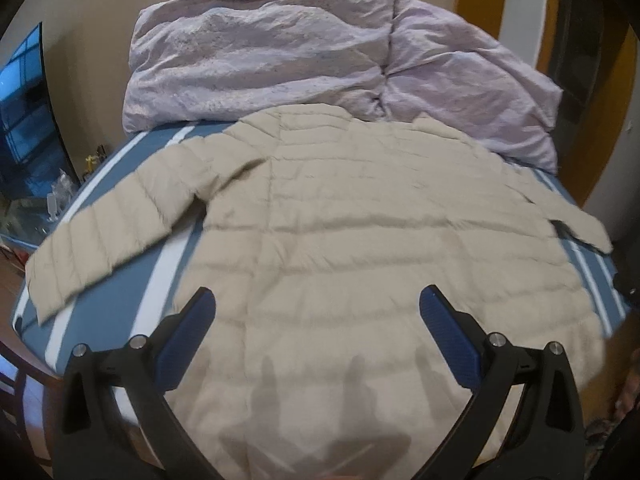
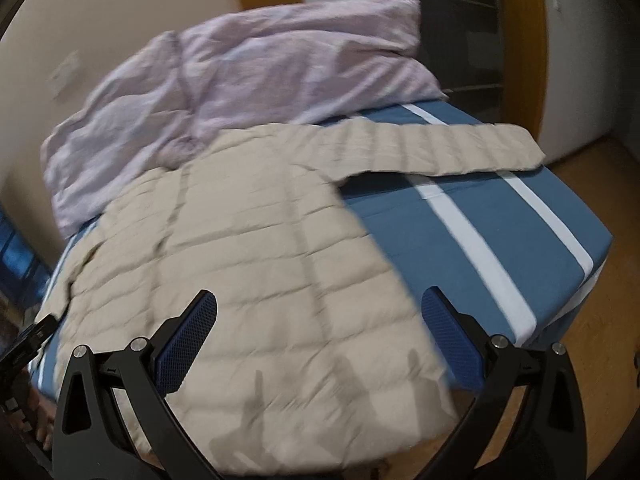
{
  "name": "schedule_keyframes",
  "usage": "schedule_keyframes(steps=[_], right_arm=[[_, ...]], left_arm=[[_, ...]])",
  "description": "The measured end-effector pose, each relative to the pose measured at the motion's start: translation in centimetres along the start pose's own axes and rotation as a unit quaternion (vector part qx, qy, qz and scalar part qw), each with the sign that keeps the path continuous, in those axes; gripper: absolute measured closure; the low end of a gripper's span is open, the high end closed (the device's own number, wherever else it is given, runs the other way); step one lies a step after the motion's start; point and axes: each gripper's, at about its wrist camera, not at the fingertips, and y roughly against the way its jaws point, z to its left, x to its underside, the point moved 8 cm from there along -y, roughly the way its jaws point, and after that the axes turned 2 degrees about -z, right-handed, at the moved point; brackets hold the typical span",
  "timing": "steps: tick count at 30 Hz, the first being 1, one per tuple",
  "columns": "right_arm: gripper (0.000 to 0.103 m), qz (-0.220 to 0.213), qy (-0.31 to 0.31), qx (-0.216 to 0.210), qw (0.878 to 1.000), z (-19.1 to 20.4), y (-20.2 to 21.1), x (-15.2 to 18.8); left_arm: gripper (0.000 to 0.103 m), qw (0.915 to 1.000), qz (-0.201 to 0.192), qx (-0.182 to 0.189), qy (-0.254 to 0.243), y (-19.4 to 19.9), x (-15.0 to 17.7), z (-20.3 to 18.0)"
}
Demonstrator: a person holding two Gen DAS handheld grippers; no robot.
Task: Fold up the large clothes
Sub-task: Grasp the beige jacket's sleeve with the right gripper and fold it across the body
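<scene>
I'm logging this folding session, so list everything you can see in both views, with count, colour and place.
puffer jacket: one, beige, spread flat on the bed, sleeves out to both sides
duvet: one, pale lilac, bunched at the far end of the bed
bed sheet: one, blue with white stripes, under the jacket
screen: one, dark with blue reflection, beside the bed on the left
floor: wooden, brown, right of the bed
left claw: black with blue pads, open above the jacket hem
right claw: black with blue pads, open above the jacket hem

Jacket (image 1: 340, 232) flat on bed (image 2: 480, 232), duvet (image 1: 280, 52) behind it
</scene>
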Motion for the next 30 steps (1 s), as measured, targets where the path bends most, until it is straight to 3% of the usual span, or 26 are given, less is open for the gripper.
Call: schedule_keyframes(steps=[4, 8, 12, 16, 20, 22, 25, 27, 30], right_arm=[[0.001, 0.018, -0.044, 0.030, 0.998, -3.2, -3.8, -2.5], [0.001, 0.001, -0.083, 0.090, 0.992, -7.8, -6.4, -6.2], [0.010, -0.015, -0.125, 0.148, 0.981, -13.3, -8.5, -9.2], [0.022, -0.009, -0.229, 0.189, 0.955, -20.7, -10.5, -10.5], [0.033, -0.012, -0.326, 0.193, 0.925, -25.6, -11.7, -10.2], [0.034, -0.032, -0.343, 0.190, 0.920, -26.8, -11.6, -10.4], [0.036, -0.041, -0.341, 0.186, 0.920, -27.5, -12.2, -10.9], [0.041, -0.046, -0.320, 0.201, 0.925, -27.5, -12.6, -11.2], [0.080, -0.037, -0.290, 0.195, 0.936, -26.9, -13.6, -11.5]], left_arm=[[0.002, 0.9995, 0.004, -0.032, -0.009, -3.5, -1.3, 0.8], [0.002, 0.9971, 0.013, -0.074, -0.016, -7.2, -1.8, 2.0], [0.002, 0.9933, 0.022, -0.110, -0.028, -9.8, -1.6, 2.9], [0.002, 0.9922, 0.051, -0.107, -0.039, -11.4, -0.6, 2.7], [0.002, 0.9932, 0.065, -0.093, -0.026, -12.0, 0.0, 2.9], [0.002, 0.9939, 0.071, -0.083, -0.016, -12.2, 0.2, 3.1], [0.002, 0.9944, 0.075, -0.074, -0.005, -12.3, 0.4, 3.3], [0.002, 0.9944, 0.077, -0.072, -0.002, -12.3, 0.4, 3.3], [0.002, 0.9945, 0.078, -0.069, 0.005, -12.4, 0.4, 3.3]])
